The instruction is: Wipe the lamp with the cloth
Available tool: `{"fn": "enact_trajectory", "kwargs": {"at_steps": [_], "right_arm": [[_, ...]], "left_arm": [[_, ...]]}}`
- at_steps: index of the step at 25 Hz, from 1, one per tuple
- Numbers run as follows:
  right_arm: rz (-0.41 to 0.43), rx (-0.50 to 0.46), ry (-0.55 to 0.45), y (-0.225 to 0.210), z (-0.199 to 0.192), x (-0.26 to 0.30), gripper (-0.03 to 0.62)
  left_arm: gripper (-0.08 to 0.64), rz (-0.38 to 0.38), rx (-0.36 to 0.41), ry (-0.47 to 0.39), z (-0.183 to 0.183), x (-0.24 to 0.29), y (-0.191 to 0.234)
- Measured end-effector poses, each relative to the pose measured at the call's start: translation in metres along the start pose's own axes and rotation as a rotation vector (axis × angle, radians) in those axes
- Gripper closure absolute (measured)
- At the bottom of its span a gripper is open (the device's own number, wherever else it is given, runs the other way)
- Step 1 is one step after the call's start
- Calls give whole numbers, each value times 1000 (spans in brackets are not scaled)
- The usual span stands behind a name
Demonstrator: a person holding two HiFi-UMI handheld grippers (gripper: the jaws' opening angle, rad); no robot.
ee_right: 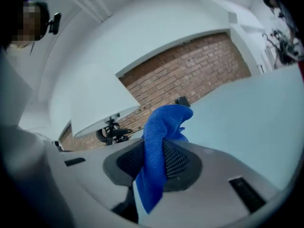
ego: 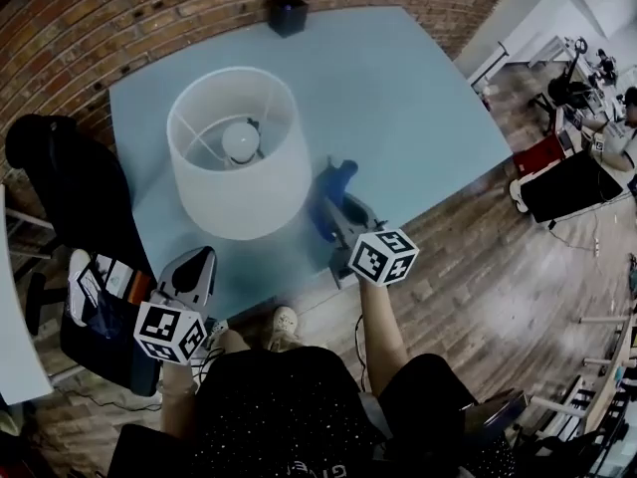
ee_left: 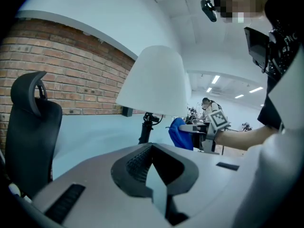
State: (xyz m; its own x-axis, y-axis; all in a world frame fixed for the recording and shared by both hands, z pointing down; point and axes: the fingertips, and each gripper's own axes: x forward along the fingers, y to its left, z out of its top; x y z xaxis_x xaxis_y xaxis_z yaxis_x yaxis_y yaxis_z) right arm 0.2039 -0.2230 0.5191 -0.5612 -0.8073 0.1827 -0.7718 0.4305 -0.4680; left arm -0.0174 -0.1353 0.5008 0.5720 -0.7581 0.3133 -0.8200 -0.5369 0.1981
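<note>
A lamp with a white drum shade point(ego: 234, 152) stands on the left half of the pale blue table point(ego: 418, 108). My right gripper point(ego: 338, 207) hovers just right of the shade, shut on a blue cloth point(ego: 334, 181) that sticks up from its jaws. In the right gripper view the cloth point(ee_right: 159, 146) hangs down between the pads, and the shade point(ee_right: 95, 96) is to the left. My left gripper point(ego: 202, 257) is at the table's near left edge, jaws together and holding nothing. In its view the shade point(ee_left: 154, 82) and the cloth point(ee_left: 180, 133) lie ahead.
A black office chair point(ego: 70, 182) stands left of the table. A small black box point(ego: 287, 15) sits at the table's far edge by the brick wall point(ego: 119, 18). Wooden floor point(ego: 478, 277) and desks lie to the right.
</note>
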Motion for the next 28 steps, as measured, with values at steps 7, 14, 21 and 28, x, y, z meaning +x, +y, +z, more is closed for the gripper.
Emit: {"fn": "enact_trajectory", "kwargs": {"at_steps": [7, 14, 21, 28], "right_arm": [[-115, -365, -118, 76, -1, -64, 503], [-133, -486, -125, 111, -6, -72, 503], [-197, -531, -126, 111, -9, -82, 505], [-177, -536, -115, 114, -15, -81, 505]], "left_arm": [[552, -44, 37, -91, 12, -9, -39], [551, -8, 21, -169, 23, -21, -44], [551, 9, 12, -181, 19, -30, -48], [551, 44, 17, -169, 12, -35, -45]]}}
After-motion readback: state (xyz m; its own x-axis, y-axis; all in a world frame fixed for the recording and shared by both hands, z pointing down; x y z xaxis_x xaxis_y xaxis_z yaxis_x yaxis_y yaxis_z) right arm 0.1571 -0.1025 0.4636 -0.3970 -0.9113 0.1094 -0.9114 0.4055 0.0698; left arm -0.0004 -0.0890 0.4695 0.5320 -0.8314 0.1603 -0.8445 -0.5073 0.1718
